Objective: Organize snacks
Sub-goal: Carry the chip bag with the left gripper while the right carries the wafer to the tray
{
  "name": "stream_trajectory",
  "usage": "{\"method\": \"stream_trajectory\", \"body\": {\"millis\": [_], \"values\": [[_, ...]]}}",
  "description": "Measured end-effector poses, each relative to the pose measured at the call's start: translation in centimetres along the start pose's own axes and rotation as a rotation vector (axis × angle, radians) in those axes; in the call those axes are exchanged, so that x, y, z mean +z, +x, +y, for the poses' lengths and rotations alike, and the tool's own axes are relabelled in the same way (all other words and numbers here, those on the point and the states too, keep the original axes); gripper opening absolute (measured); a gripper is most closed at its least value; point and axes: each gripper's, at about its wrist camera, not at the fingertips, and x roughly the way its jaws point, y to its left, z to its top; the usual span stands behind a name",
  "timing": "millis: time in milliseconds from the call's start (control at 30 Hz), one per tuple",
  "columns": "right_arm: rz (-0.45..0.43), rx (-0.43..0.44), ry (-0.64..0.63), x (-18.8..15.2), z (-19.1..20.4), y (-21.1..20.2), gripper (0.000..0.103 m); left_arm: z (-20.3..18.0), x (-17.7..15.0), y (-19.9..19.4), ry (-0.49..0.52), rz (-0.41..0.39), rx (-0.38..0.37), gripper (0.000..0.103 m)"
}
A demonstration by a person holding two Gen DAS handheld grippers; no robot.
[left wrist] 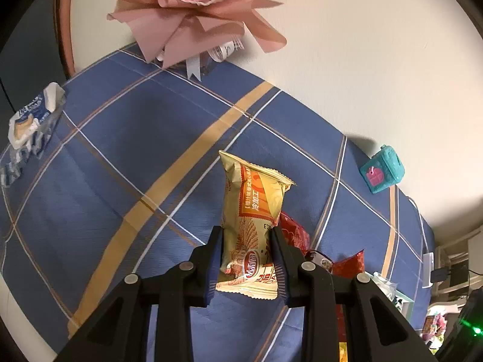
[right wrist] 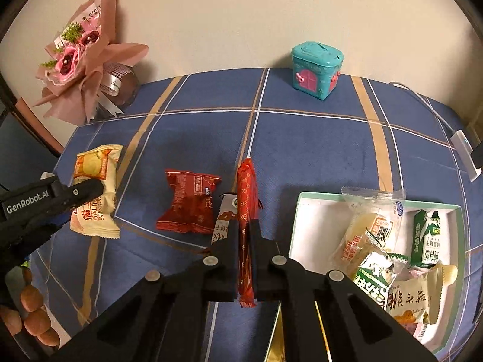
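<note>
Over the blue plaid desk [right wrist: 302, 138], both grippers are busy w/ one snack each. Left gripper [left wrist: 246, 256] has its jaws clamped on a yellow-orange snack pack [left wrist: 252, 211], pinched across its lower half, top end sticking up clear of the cloth. Right gripper [right wrist: 244, 259] has jaws closed tight on a slim red stick packet [right wrist: 247, 199], held edge-on along its length, so it pokes out ahead of the fingers.

Near the right gripper lies a crumpled red pouch [right wrist: 188, 202] on the desk, and beside the stick a small brown-white packet [right wrist: 223, 220]. White box [right wrist: 299, 211] w/ teal rim sits to the right, already holding several wrapped snacks, prob. the drop spot.

Handling, as I'd judge it: both packs look light, puffy, foil/plastic film, so slippery and easy to crush; contents likely brittle biscuits. Mid-body grip on the yellow pack seems ok, as the sealed ends are thin and would slide. Red stick is narrow, could pivot in the jaws if swung fast.

Teal toy house [right wrist: 315, 69] and pink bouquet [right wrist: 81, 60] stand at the back, well apart.
</note>
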Motion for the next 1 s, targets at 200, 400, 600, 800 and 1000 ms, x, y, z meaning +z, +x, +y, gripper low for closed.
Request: {"method": "stream_trajectory", "body": {"millis": [200,400,600,800,1000], "values": [[-0.037,0.036,0.006,0.2,0.0,-1.9,0.004,-0.2,-0.2,-1.4,-0.003,-0.019,-0.006,0.033],[-0.061,0.040,-0.013,0.2,0.1,-3.4,0.004,-0.9,-0.9,-2.0,0.019,-0.019,-0.001,0.033],[0.010,0.046,0.018,-0.4,-0.7,-1.2,0.004,-0.9,-2.4,1.5,0.029,0.094,0.020,0.033],[0.070,0.039,0.021,-1.1,-0.6,1.3,0.021,-0.1,-4.0,5.5,0.021,0.208,0.055,0.033],[0.113,0.026,0.016,-1.9,-0.4,3.3,0.031,0.5,-5.0,7.0,0.009,0.248,0.071,0.034]]}}
